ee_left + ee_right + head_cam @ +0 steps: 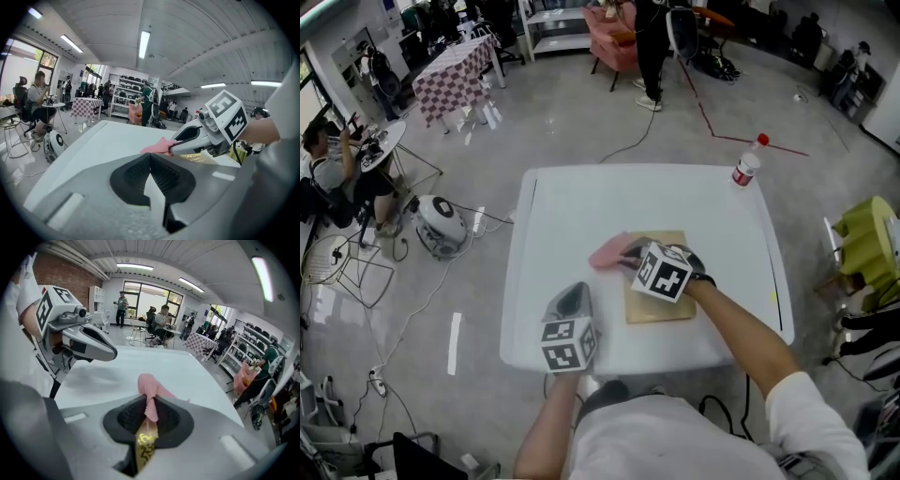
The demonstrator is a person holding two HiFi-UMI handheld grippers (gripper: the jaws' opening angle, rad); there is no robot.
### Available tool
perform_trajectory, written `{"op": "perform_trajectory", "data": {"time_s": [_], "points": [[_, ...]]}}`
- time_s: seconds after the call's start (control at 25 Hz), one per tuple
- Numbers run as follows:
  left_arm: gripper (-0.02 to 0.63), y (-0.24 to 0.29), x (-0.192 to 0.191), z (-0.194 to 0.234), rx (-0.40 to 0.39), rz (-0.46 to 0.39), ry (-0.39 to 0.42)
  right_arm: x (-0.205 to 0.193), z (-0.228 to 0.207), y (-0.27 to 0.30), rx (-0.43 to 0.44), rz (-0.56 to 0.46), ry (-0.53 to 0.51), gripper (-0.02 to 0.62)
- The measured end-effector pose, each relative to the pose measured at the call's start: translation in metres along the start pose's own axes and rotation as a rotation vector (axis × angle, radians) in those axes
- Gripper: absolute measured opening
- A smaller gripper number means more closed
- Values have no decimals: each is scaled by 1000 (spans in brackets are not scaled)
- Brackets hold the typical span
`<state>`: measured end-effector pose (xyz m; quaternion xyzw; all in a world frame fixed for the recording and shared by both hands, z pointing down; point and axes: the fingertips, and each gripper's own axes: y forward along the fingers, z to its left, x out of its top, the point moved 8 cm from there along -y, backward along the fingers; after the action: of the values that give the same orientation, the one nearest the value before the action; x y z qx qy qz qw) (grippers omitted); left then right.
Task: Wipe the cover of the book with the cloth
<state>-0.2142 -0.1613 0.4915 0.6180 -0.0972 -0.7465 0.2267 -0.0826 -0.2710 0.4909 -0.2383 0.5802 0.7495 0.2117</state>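
A tan book [661, 305] lies flat on the white table [581, 202], right of the middle. My right gripper [630, 255] hangs over the book's far left corner, shut on a pink cloth [607, 251] that spills off the book onto the table. In the right gripper view the cloth [149, 383] is pinched between the pads, and the book's gold-printed cover [144, 448] shows below. My left gripper [572, 300] hovers near the table's front edge, left of the book, jaws together with nothing between them [150, 157]. From the left gripper view I see the cloth [157, 146] and the right gripper [174, 146].
A water bottle with a red cap [746, 165] stands at the table's far right corner. A green chair [870, 239] stands to the right, and a round white appliance [441, 223] with cables sits on the floor at left. People and furniture are farther back.
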Motion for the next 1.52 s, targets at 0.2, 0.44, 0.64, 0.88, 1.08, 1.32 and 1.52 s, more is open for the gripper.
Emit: {"op": "perform_trajectory", "data": {"time_s": [0.2,0.44,0.64,0.88,1.08,1.32,1.52], "points": [[6,-3,-4,-10,1,-8,4,-11,23,-7,30,-21,1,35],[5,-11,-4,-17,11,-18,7,-14,46,-18,64,-47,17,35],[6,-16,-7,-20,27,-21,4,-19,67,-25,110,-57,0,35],[6,-24,-8,-26,43,-27,0,-24,92,-37,180,-63,-18,35],[6,-30,-9,-32,49,-29,4,-29,113,-47,220,-79,-25,35],[5,-31,-2,-46,38,-36,12,-33,116,-61,219,-132,19,35],[6,-27,10,-59,17,-60,29,-37,90,-87,106,-255,170,35]]}}
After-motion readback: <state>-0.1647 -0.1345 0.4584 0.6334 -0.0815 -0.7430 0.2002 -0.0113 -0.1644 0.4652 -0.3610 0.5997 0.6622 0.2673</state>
